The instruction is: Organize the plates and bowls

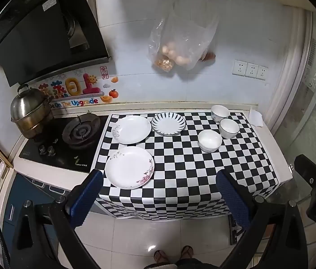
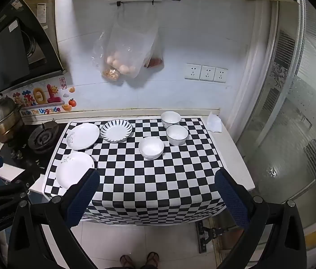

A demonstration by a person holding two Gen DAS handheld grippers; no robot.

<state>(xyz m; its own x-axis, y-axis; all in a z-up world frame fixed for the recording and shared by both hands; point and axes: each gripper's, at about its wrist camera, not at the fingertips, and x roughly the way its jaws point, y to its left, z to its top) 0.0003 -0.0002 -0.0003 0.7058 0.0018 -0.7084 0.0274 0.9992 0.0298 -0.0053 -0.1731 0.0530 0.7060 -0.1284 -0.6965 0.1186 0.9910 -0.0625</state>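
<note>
Kitchen counter's checkered cloth (image 1: 171,157) is holding three plates (image 1: 129,167) and three bowls (image 1: 209,140) sitting apart, while the left gripper (image 1: 158,198) and right gripper (image 2: 155,198) are hanging wide open, empty, probably starting by reaching for one plate.
</note>
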